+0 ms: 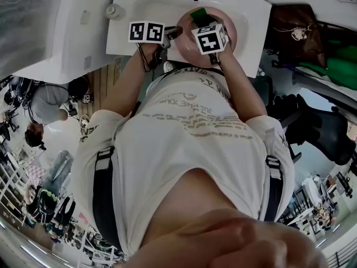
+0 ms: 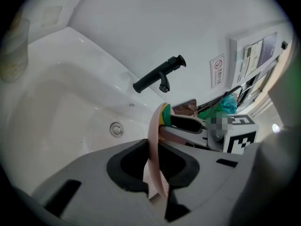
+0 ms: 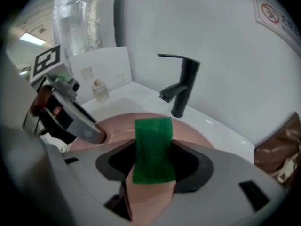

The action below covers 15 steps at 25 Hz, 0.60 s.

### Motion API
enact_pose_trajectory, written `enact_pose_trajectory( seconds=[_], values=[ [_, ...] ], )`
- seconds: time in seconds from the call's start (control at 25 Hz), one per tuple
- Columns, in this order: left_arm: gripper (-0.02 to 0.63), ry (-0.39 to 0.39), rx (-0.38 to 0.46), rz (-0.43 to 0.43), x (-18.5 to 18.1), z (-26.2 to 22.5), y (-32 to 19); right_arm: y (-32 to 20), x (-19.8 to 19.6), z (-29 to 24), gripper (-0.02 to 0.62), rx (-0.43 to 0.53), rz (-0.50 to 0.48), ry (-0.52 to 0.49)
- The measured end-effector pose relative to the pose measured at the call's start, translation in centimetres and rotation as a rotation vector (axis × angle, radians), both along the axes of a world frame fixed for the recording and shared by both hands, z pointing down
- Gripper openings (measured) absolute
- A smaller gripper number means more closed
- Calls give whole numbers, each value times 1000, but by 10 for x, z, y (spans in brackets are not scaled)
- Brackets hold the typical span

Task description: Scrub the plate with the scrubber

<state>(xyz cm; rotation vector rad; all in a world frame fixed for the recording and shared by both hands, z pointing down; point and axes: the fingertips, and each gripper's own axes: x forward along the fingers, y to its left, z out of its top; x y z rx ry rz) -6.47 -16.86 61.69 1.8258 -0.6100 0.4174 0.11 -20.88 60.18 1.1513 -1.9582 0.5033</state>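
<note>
My left claw [image 2: 155, 171] is clamped narrow on the rim of the pink plate [image 2: 153, 140], steadying it over the sink [image 2: 70, 107] so drips should fall in the basin. My right claw [image 3: 153, 175] pinches the green scrubber [image 3: 152, 145], which seems to rest against the plate's face, ready for scrubbing strokes.

No legible text, only a red prohibition sticker [image 2: 217, 71] on wall [image 2: 141, 22]
</note>
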Motion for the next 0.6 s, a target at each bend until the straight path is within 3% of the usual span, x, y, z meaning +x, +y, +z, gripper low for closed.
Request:
enact_pose_trajectory(
  seconds=[0.16,0.6],
  values=[
    [52,-16,10,2,-7,2,-2,9,-19,4,227,64,-170,52],
    [54,21,-20,-99,-19,2,-8,22,-38,6,227,44,-252,37]
  ],
)
